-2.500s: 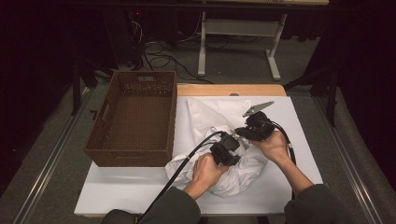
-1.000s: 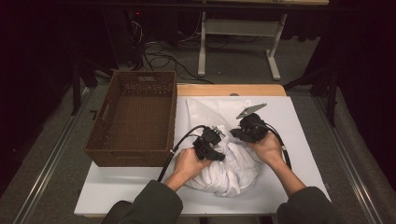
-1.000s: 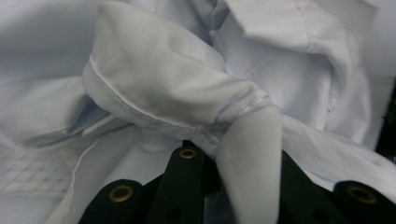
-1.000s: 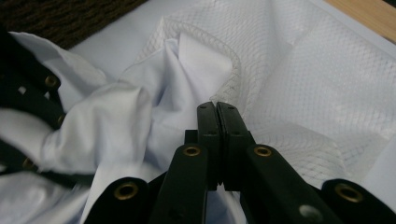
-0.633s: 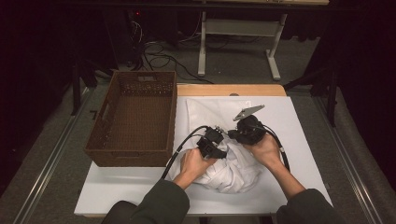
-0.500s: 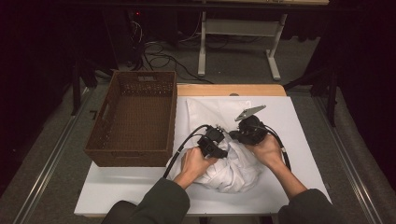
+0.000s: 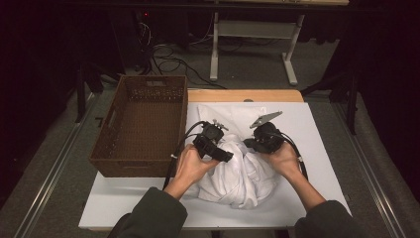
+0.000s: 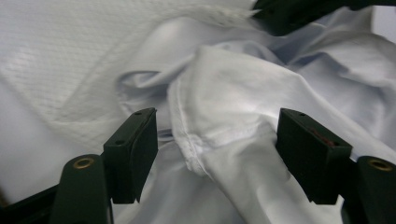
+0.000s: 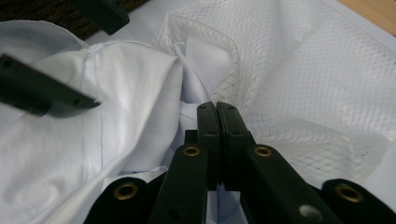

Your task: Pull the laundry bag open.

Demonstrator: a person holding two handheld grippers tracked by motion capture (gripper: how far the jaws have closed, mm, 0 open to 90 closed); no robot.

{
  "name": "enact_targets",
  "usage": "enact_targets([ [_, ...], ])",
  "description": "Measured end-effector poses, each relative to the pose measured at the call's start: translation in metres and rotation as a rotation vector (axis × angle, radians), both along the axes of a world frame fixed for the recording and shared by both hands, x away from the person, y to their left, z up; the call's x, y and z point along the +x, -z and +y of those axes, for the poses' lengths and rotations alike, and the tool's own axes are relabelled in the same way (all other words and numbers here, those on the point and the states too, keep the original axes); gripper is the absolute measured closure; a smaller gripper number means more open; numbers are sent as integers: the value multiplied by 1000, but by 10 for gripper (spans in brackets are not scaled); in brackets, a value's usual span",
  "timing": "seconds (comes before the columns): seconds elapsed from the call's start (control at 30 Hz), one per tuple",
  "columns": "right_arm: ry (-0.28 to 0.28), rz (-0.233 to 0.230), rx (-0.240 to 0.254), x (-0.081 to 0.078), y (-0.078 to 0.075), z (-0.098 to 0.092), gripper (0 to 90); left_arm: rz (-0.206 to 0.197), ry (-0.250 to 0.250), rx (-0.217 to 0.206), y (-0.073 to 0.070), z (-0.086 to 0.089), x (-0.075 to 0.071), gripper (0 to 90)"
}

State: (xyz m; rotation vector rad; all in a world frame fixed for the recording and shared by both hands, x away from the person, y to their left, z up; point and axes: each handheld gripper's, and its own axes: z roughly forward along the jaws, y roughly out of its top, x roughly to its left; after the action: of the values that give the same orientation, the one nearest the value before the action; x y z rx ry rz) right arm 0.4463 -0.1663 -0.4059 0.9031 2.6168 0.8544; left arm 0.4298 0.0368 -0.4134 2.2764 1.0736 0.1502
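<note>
A crumpled white shirt (image 7: 242, 173) lies heaped on the white table (image 7: 307, 119), partly on a white mesh bag (image 7: 233, 111). My left gripper (image 7: 227, 154) sits at the heap's left side. Its jaws have just been opening and stand wide apart in the left gripper view, my left gripper (image 8: 217, 126) straddling a hemmed fold of the shirt (image 8: 219, 93) without pressing it. My right gripper (image 7: 247, 145) is at the heap's upper right. In the right gripper view my right gripper (image 9: 217, 107) is shut, pinching the rim of the mesh bag (image 9: 303, 70) beside the shirt (image 9: 93, 116).
A brown wicker basket (image 7: 148, 82) stands with nothing in it at the table's left, close to my left hand. Cables run from both grippers. Bare table shows to the right and along the front edge. Beyond the table are a dark floor and a desk frame (image 7: 215, 49).
The left gripper's jaws have opened and let go of the shirt fold, and the hand has drawn back slightly up and left. The right gripper has stayed put.
</note>
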Motion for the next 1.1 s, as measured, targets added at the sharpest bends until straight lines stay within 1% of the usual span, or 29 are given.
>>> enact_targets([
  [0.07, -3, -1, 0, 0, 0, 0, 899, 41, -8, 44, 9, -3, 7, 284],
  [0.1, 0, 2, 0, 0, 0, 0, 899, 71, -7, 81, 17, -6, 10, 281],
  [0.13, 6, 10, 1, 0, 0, 1, 899, 92, -11, 124, 25, -11, 13, 266],
  [0.17, 5, 9, 0, 0, 0, 1, 899, 111, -11, 148, 34, -15, 15, 256],
  [0.2, 1, 5, -3, 1, 0, 1, 900, 124, -11, 156, 41, -17, 16, 256],
  [0.23, 2, 9, -3, 0, 0, 2, 900, 133, -14, 154, 46, -18, 18, 255],
  [0.27, -3, 4, -6, 0, 0, 3, 900, 140, -32, 141, 50, -18, 20, 254],
  [0.33, -1, 5, -8, 1, 0, 3, 899, 157, -54, 131, 53, -17, 24, 244],
  [0.37, 3, 9, -5, 1, 0, 2, 899, 171, -64, 128, 55, -15, 28, 230],
  [0.43, 4, 11, 0, 1, 0, 1, 900, 206, -64, 128, 58, -13, 33, 199],
  [0.47, 7, 11, 2, 2, 0, 0, 900, 228, -66, 143, 62, -13, 35, 172],
  [0.53, 9, 15, 4, 2, 0, 0, 899, 241, -66, 167, 69, -15, 36, 136],
  [0.57, 13, 19, 4, 2, 0, 1, 900, 249, -73, 161, 74, -16, 37, 120],
  [0.6, 13, 19, 4, 2, 0, 1, 900, 249, -73, 161, 74, -16, 37, 121],
  [0.67, 13, 19, 2, 1, 0, 2, 900, 251, -70, 144, 76, -15, 38, 129],
  [0.7, 4, 15, -7, 2, 0, 1, 899, 244, -70, 134, 76, -15, 37, 153],
  [0.73, 8, 17, -5, 2, 0, 1, 899, 237, -68, 127, 76, -14, 37, 230],
  [0.77, 8, 17, -5, 2, 0, 1, 899, 228, -52, 107, 74, -14, 36, 230],
  [0.8, 10, 15, -8, 3, 0, 1, 899, 221, -36, 78, 73, -14, 35, 422],
  [0.83, 10, 15, -8, 3, 0, 1, 899, 190, -35, 78, 71, -15, 32, 422],
  [0.87, 16, 19, -9, 3, -1, 1, 899, 136, -28, 80, 68, -15, 29, 494],
  [0.9, 12, 14, -10, 3, -1, 0, 899, 94, -30, 68, 66, -15, 26, 563],
  [0.93, 15, 13, -6, 3, -1, 1, 899, 82, -36, 48, 64, -14, 24, 605],
  [0.97, 16, 14, -8, 3, -1, 1, 899, 79, -36, 42, 63, -14, 22, 620],
  [1.0, 15, 15, -10, 4, -1, 0, 899, 69, -29, 30, 63, -13, 21, 699],
  [1.03, 15, 15, -10, 4, -1, 0, 899, 60, -25, 23, 61, -12, 19, 699],
  [1.1, 21, 17, -7, 4, -1, 1, 899, 40, -7, 5, 57, -10, 16, 789],
])
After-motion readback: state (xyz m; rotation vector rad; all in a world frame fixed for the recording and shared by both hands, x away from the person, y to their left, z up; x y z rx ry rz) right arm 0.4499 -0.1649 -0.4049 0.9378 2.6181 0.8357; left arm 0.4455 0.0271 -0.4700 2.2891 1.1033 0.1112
